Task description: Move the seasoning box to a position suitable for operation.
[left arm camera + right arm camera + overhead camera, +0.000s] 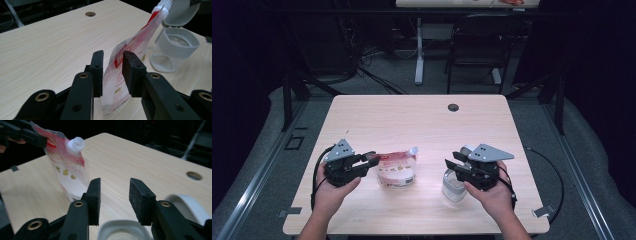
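Now: pouch in your left tongs, jar beneath your right

Centrally, the red-and-white spouted pouch (396, 169) stands on the bench (412, 120), leaning so that its white spout (76, 144) points toward the jar. Your left tongs (113, 72) have the pouch's upper edge between their two black pads; the film sits in the gap and looks pinched there, though you cannot tell for certain that both pads press on it. In the high view, your left tongs (371, 161) reach in from the pouch's left side, with your left hand (332, 192) behind them.

Just beside the pouch stands a clear jar (172, 50) with a grey collar, its hinged lid (181, 12) tipped back and open. A little white powder lies in the jar's bottom.

Your right tongs (115, 195) stand moderately wide with nothing between the pads, hovering directly over the jar's rim (120, 230). Your right hand (494, 192) grips them near the bench's front edge. A round cable hole (453, 107) sits toward the bench's far side.
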{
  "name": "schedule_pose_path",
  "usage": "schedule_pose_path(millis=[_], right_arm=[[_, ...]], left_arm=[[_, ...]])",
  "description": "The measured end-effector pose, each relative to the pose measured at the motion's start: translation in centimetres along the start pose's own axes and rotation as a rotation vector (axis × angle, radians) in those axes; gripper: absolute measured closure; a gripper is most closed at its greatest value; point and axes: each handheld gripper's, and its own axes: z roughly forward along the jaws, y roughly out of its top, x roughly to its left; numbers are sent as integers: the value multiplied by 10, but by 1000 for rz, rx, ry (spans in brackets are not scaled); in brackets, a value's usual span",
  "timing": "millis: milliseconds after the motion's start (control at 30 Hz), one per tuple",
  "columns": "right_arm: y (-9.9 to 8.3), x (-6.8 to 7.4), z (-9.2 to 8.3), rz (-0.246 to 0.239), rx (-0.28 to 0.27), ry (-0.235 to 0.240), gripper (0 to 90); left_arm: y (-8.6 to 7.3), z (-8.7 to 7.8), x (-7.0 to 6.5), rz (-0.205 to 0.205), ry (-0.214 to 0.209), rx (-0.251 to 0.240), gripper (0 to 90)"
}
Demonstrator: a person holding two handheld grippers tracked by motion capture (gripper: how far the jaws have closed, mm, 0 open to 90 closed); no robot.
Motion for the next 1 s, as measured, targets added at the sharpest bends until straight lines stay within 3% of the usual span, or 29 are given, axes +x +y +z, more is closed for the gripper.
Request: schedule_pose_path(millis=[167, 433, 633, 1000], right_arm=[[8, 4, 17, -42, 22, 32, 632], [12, 8, 40, -21, 13, 100, 661], [14, 13, 57, -37, 20, 106, 581], [16, 19, 75, -51, 39, 140, 544]], left_arm=[[0, 0, 0, 2, -2, 1, 709], [0, 0, 1, -5, -12, -2, 710], [-1, 0, 3, -8, -20, -3, 709], [0, 0, 2, -12, -18, -2, 705]])
